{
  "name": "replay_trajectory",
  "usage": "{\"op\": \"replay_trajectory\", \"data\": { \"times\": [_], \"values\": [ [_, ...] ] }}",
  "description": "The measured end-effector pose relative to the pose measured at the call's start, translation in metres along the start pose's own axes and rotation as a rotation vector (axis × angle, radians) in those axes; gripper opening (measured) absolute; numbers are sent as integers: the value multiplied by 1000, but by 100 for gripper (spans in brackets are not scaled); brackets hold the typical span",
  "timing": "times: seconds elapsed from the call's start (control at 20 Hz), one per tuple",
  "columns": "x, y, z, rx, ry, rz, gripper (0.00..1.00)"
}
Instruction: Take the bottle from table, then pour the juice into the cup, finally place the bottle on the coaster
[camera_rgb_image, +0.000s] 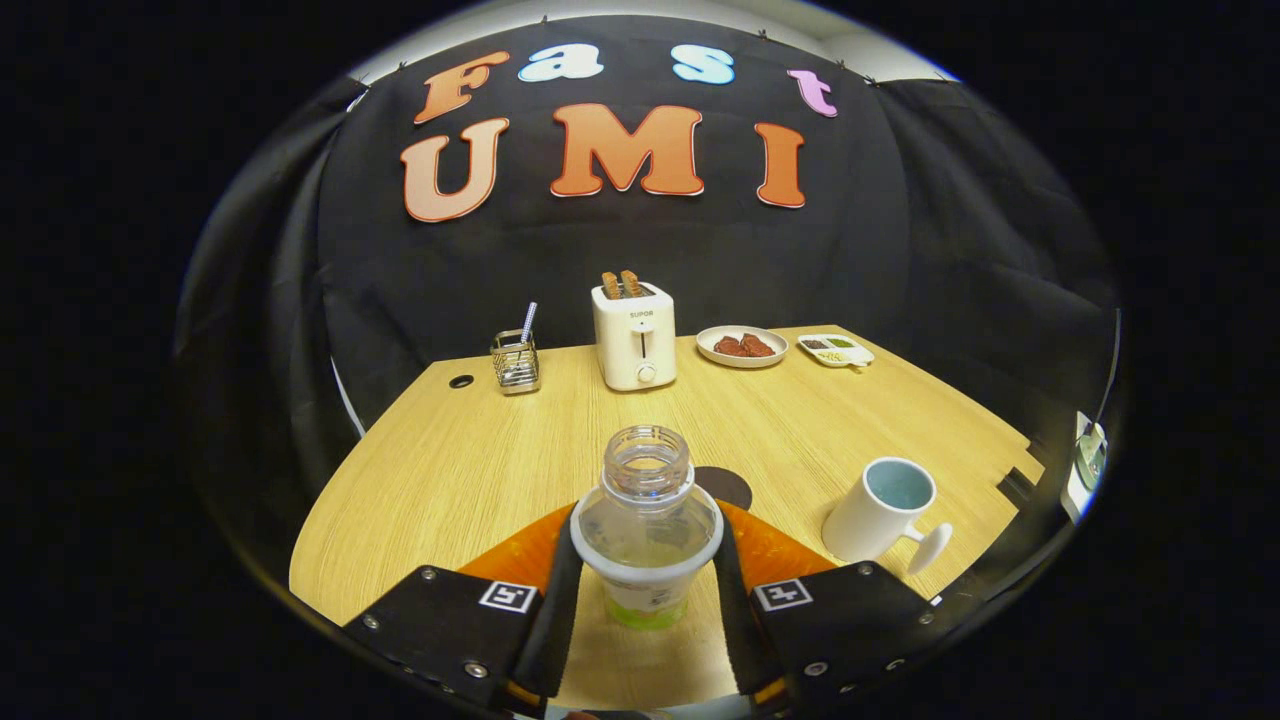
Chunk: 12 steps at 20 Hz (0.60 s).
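This is a recording booth arranged like a small breakfast kitchen: black cloth (900, 260) hangs as the wall behind a wooden counter (450, 470). On the far side of the counter stand a white toaster (634, 336) with two slices of toast in it, a wire cutlery holder (515, 362), a plate with dark food (742, 346) and a small divided dish (835, 349). Nearer are a white cup (882, 511), an open clear bottle (647, 525) and a dark round coaster (728, 485), so the things are household ones but the place is a staged set

Claw (645, 590) with broad screw-studded plates, each bearing a square black-and-white marker, fingers narrow and tapering.
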<state>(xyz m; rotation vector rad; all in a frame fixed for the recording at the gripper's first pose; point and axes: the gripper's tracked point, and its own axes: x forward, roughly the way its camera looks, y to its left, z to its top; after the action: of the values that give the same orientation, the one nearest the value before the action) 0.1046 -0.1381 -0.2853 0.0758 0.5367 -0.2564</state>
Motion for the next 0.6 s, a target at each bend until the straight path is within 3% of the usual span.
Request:
{"op": "replay_trajectory", "data": {
  "times": [0.15,0.6],
  "values": [
    [-2,-5,3,37,-4,9,63],
    [-10,-16,45,340,-97,124,63]
  ]
}}
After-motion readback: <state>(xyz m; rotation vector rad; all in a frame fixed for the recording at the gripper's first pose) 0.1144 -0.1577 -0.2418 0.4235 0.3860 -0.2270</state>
